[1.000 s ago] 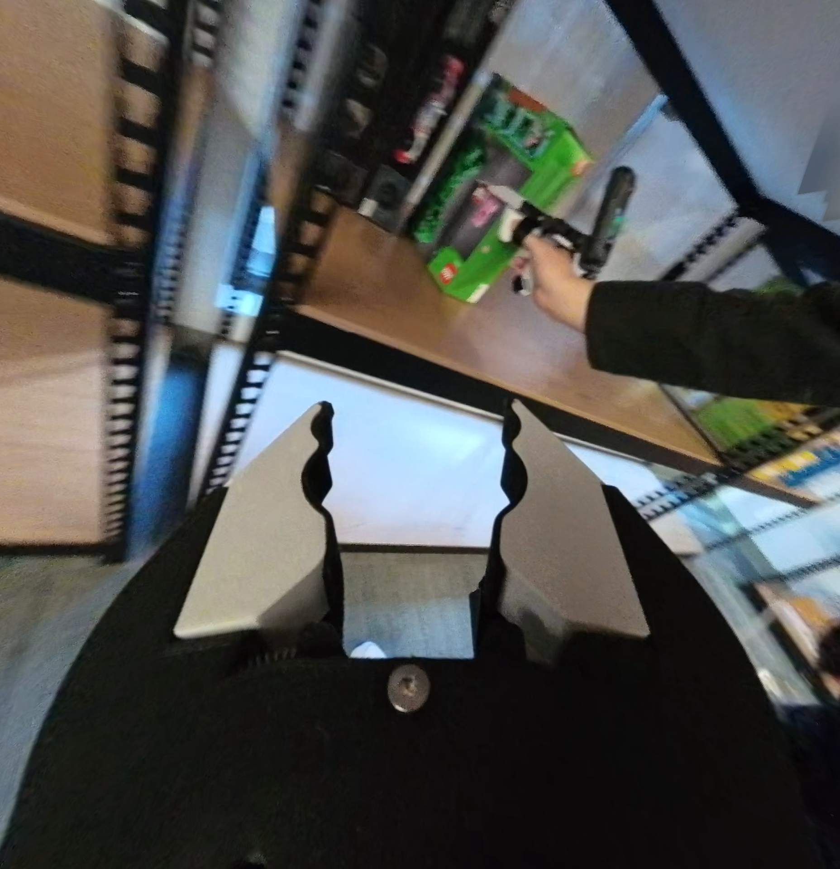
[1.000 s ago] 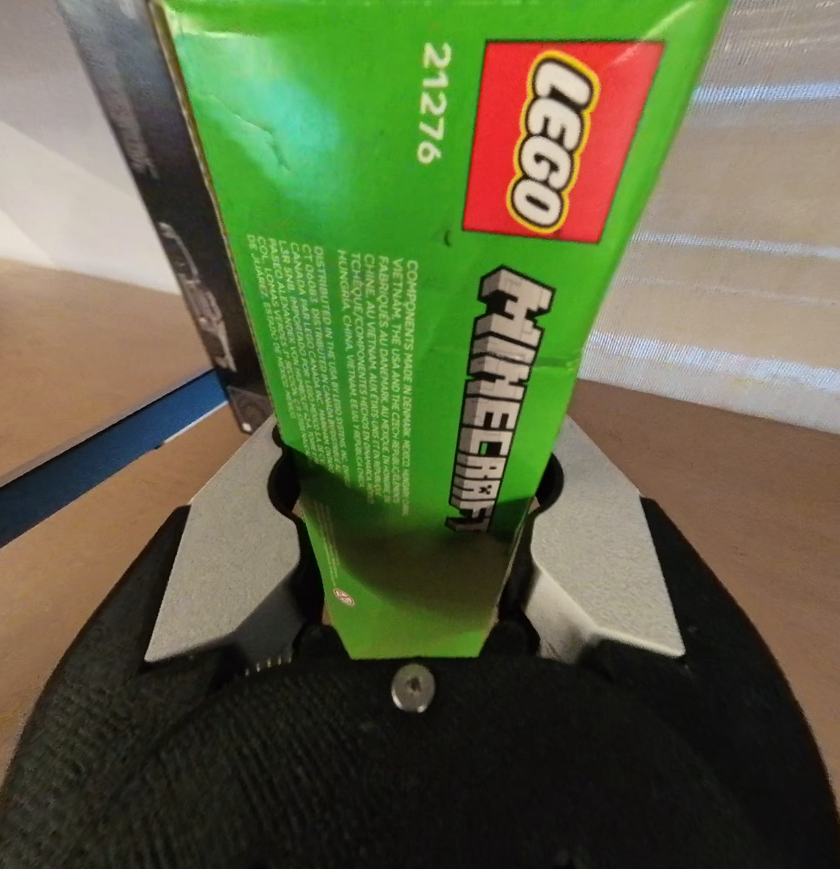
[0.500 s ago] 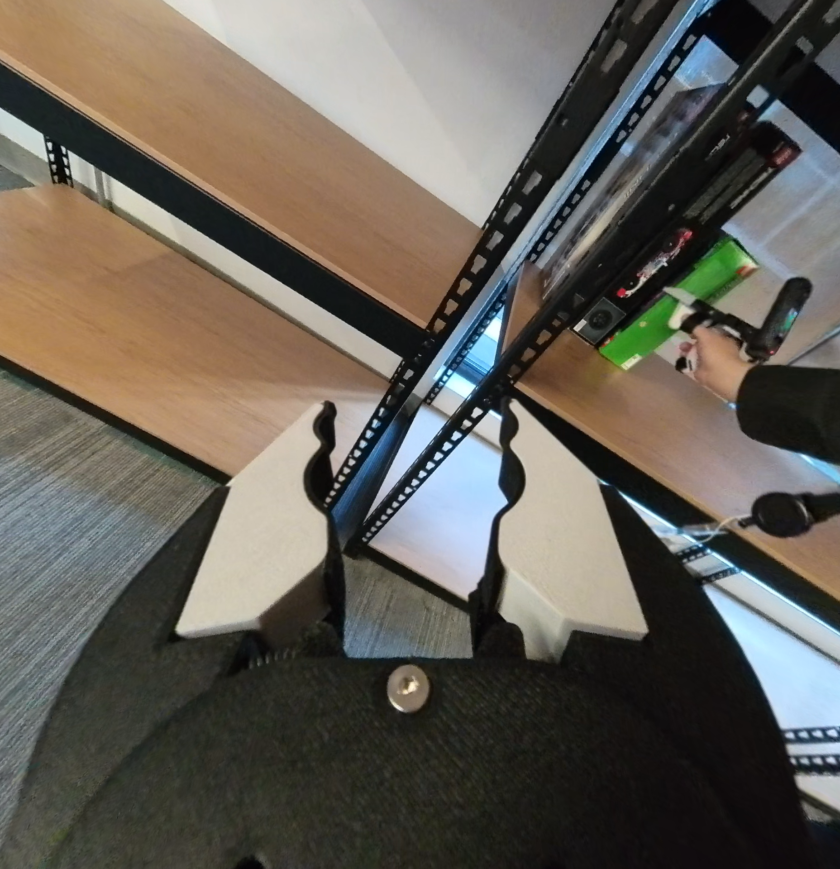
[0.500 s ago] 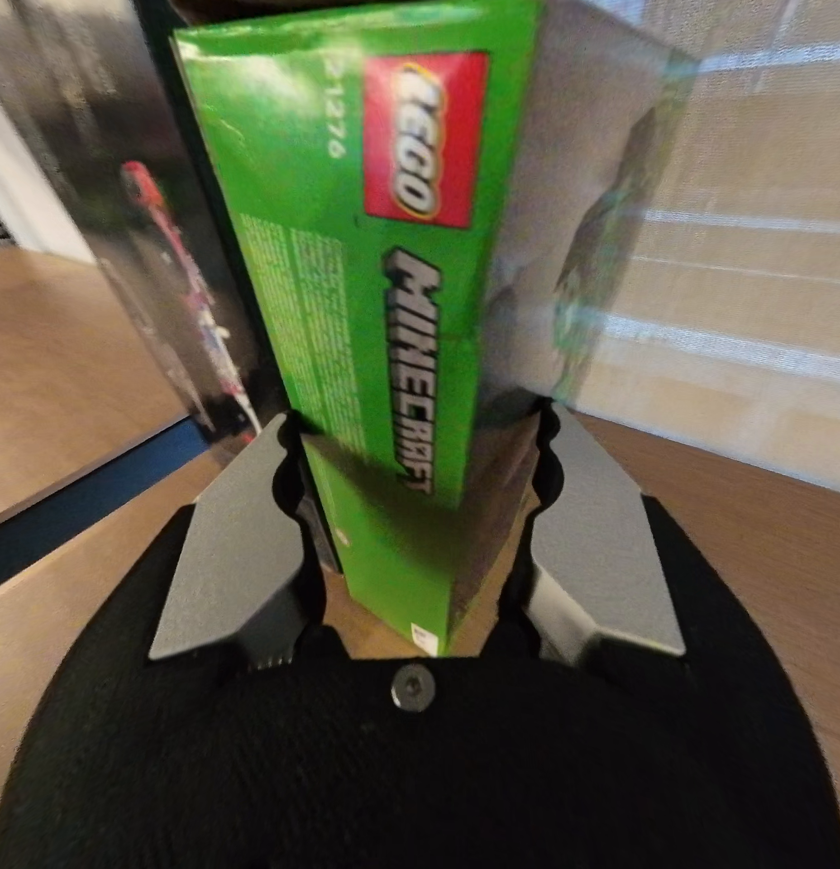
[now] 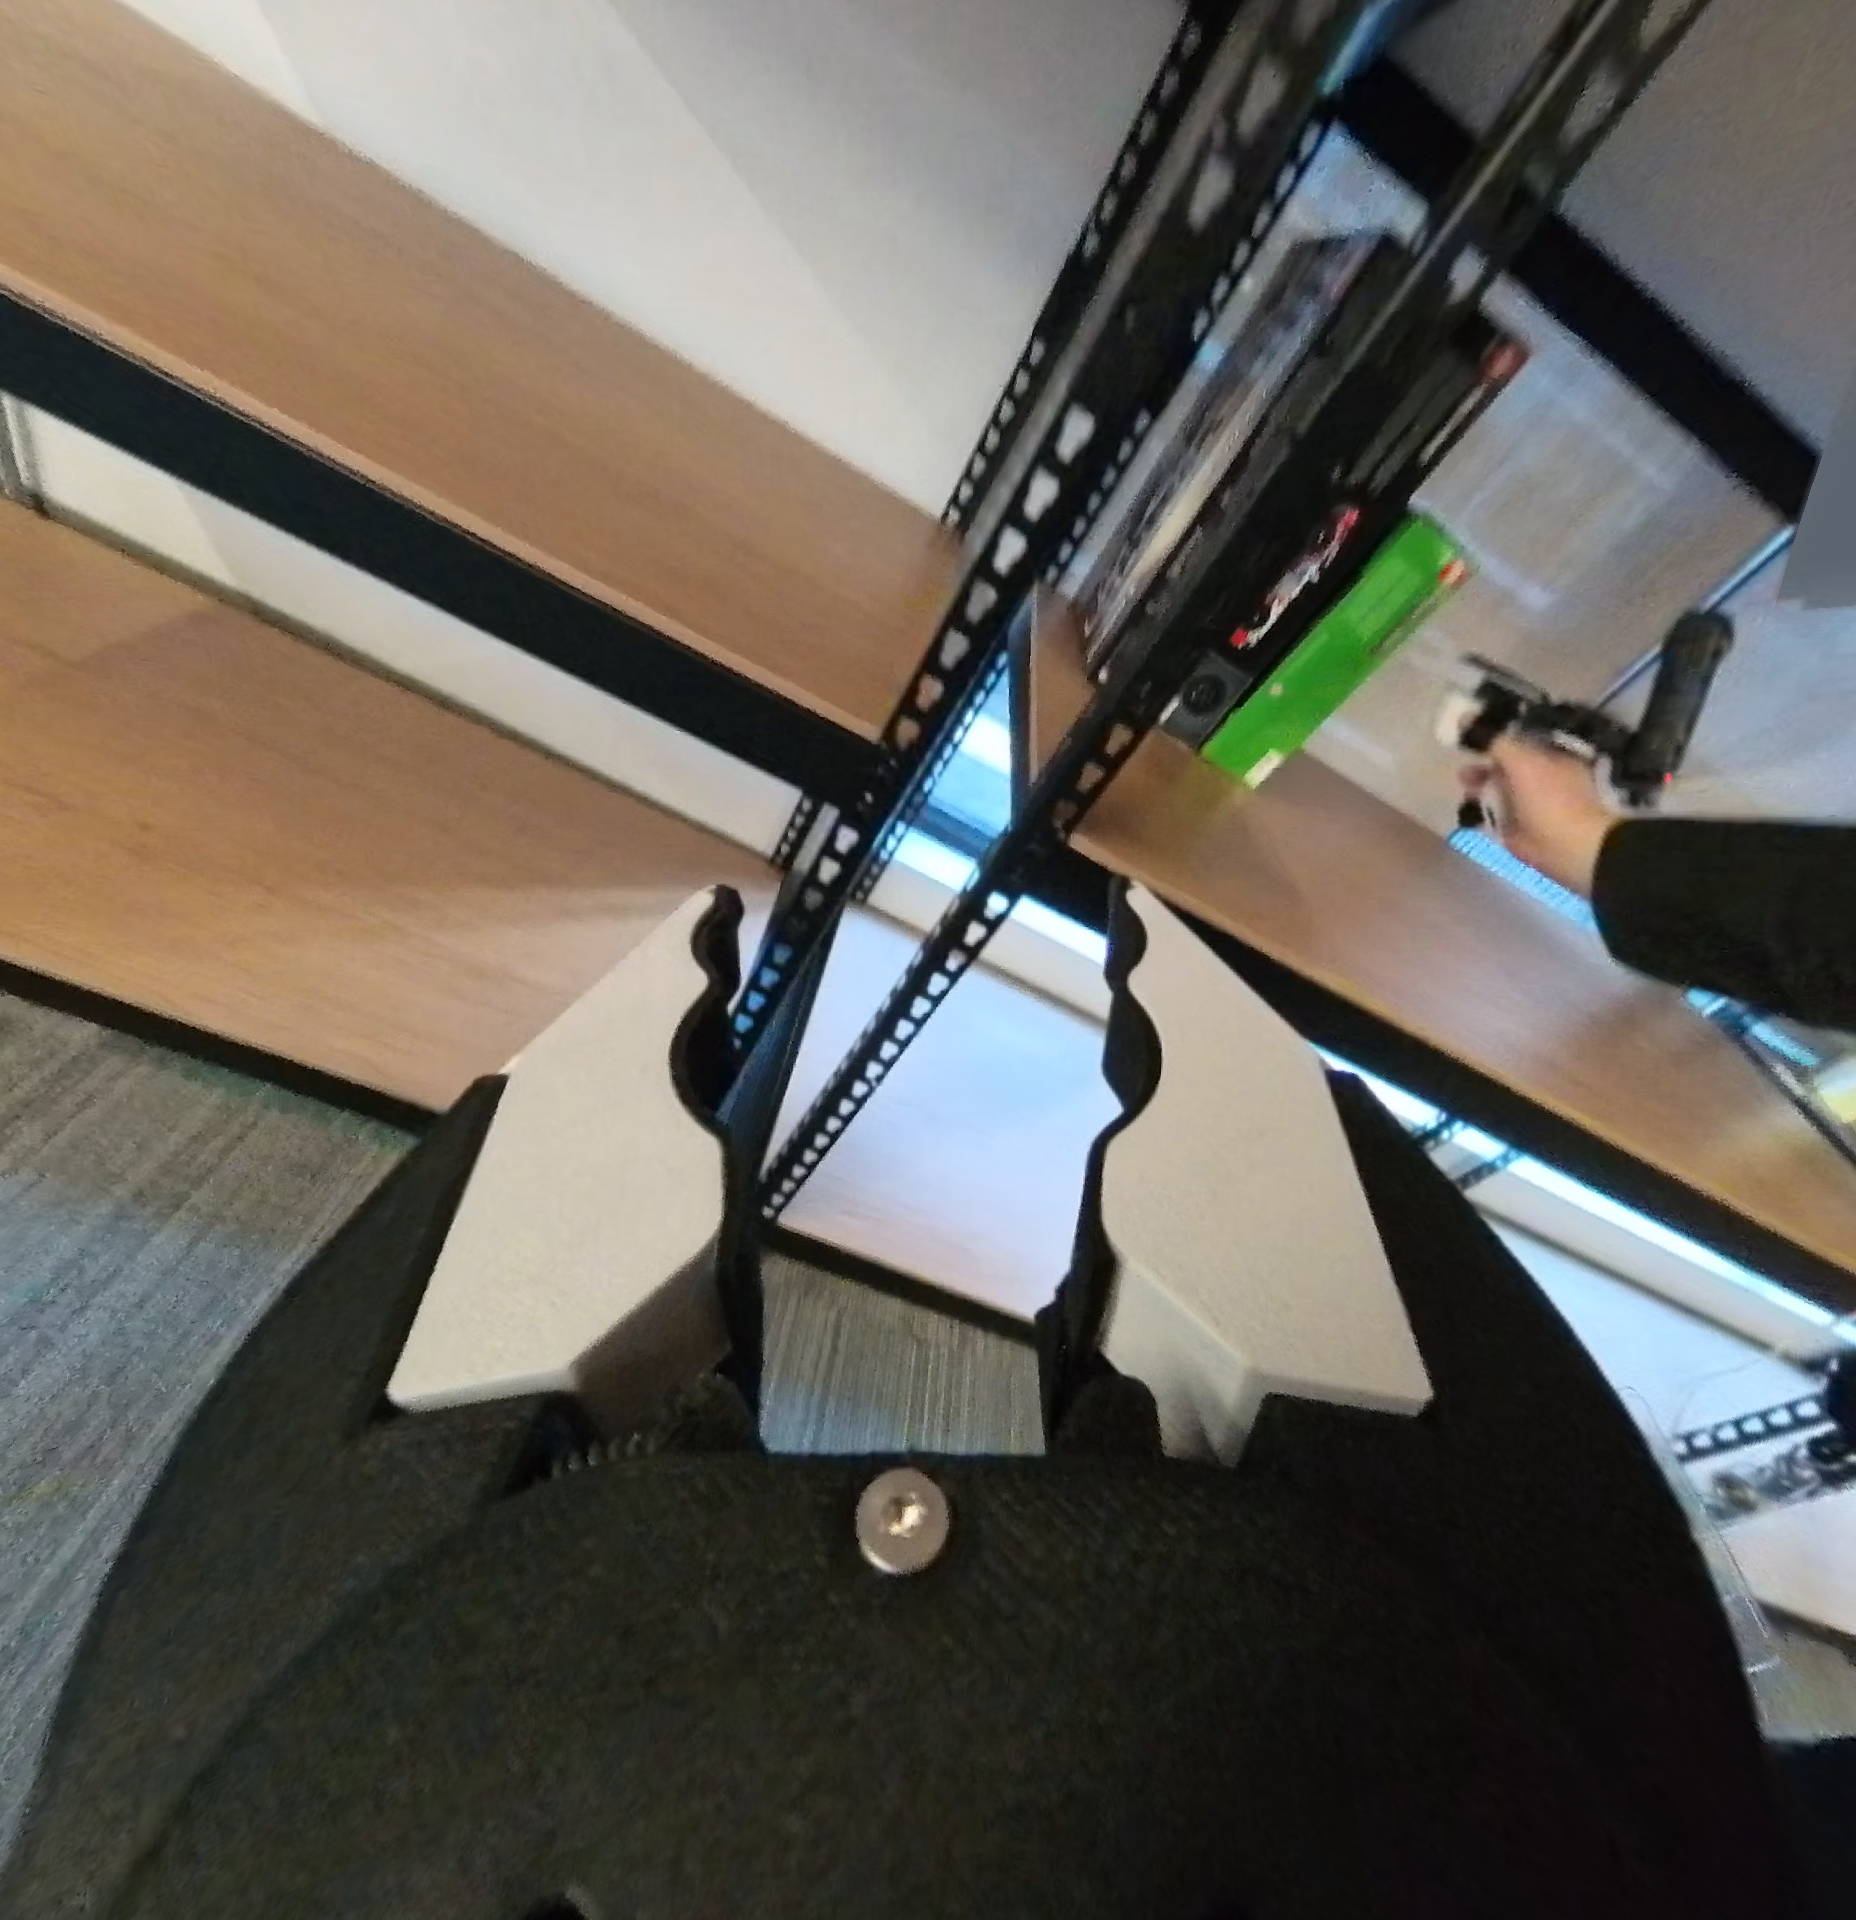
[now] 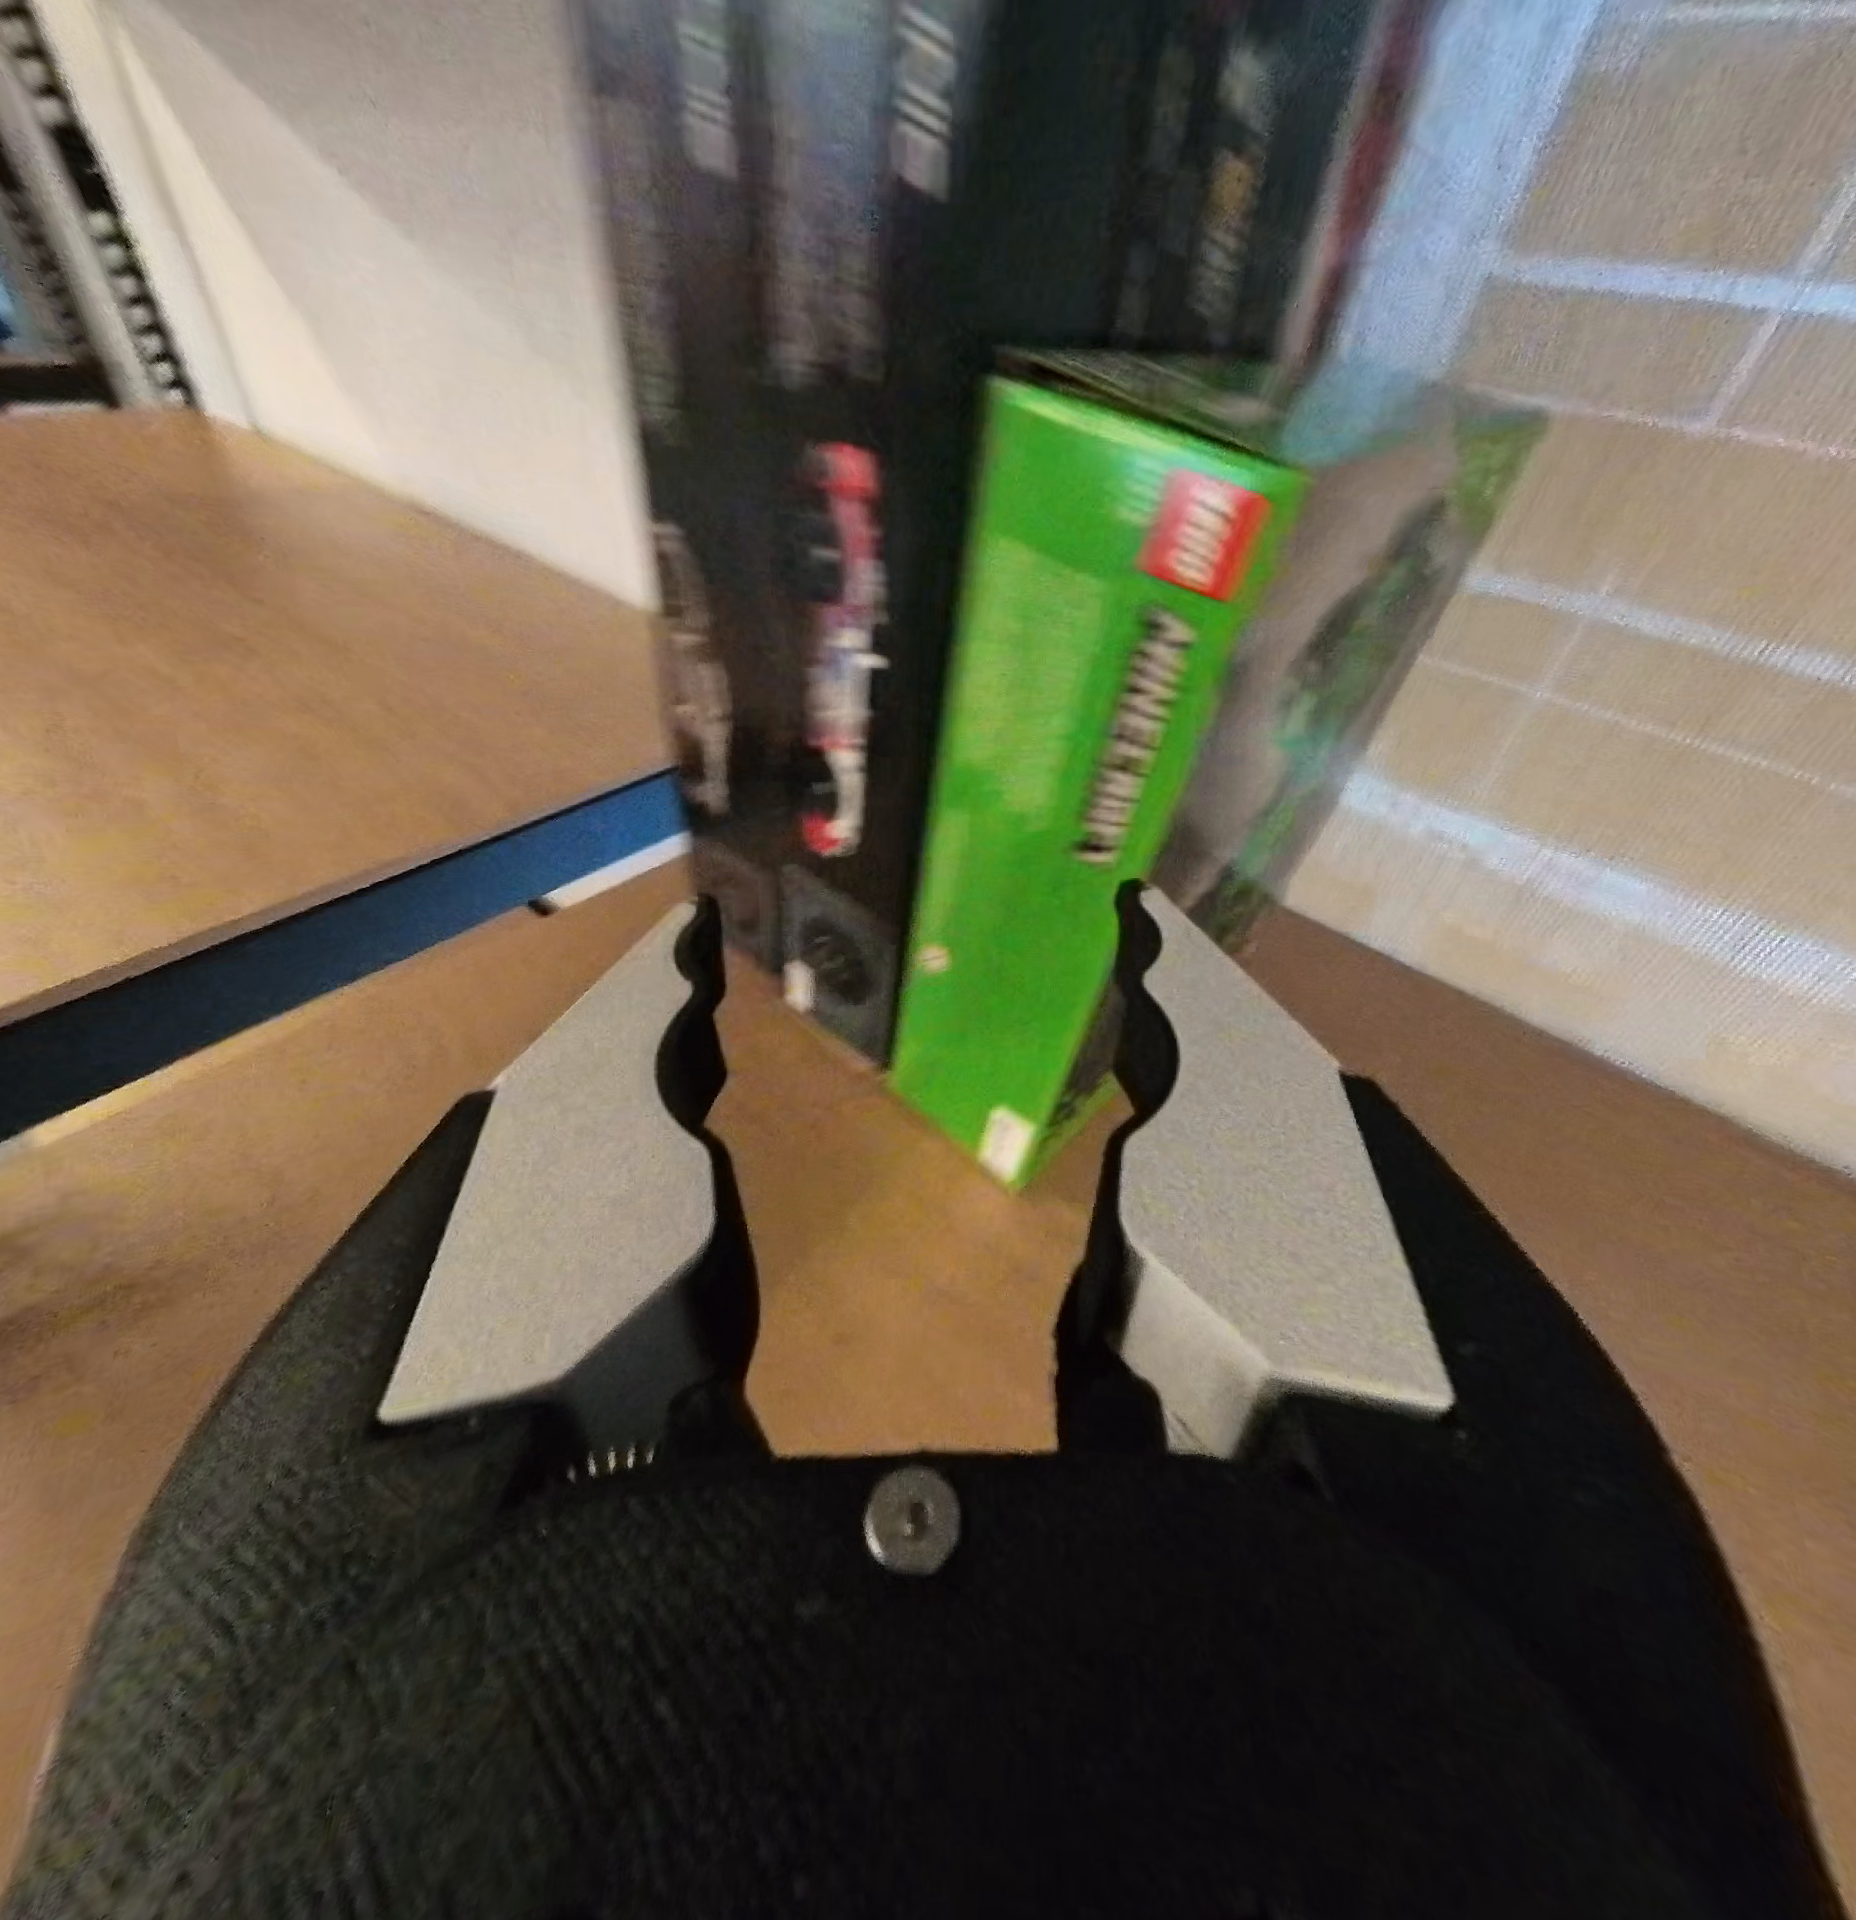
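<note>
A green toy box [image 6: 1090, 748] stands upright on a wooden shelf [image 6: 280, 675], pressed against several taller black boxes [image 6: 799, 520] on its left. My right gripper [image 6: 919, 904] is open and empty, a short way back from the green box, with the box's lower corner between its fingertips in the picture. My left gripper [image 5: 919, 904] is open and empty, held low and tilted, pointing at the black slotted shelf posts [image 5: 1007, 582]. The left wrist view shows the green box [image 5: 1329, 655] and the right gripper [image 5: 1464, 717] in a hand far off.
Black metal racking carries wooden shelves [image 5: 332, 343]. Grey carpet [image 5: 124, 1247] lies below the left gripper. A pale brick-patterned wall [image 6: 1630, 520] stands behind the green box. A dark-sleeved arm [image 5: 1755, 914] reaches in from the right. About 70 centimetres separates my left fingertips from my right.
The right gripper has opened, let go of the green box and drawn back from it; the box now stands beside the black boxes. The left gripper has swung and tilted, staying open.
</note>
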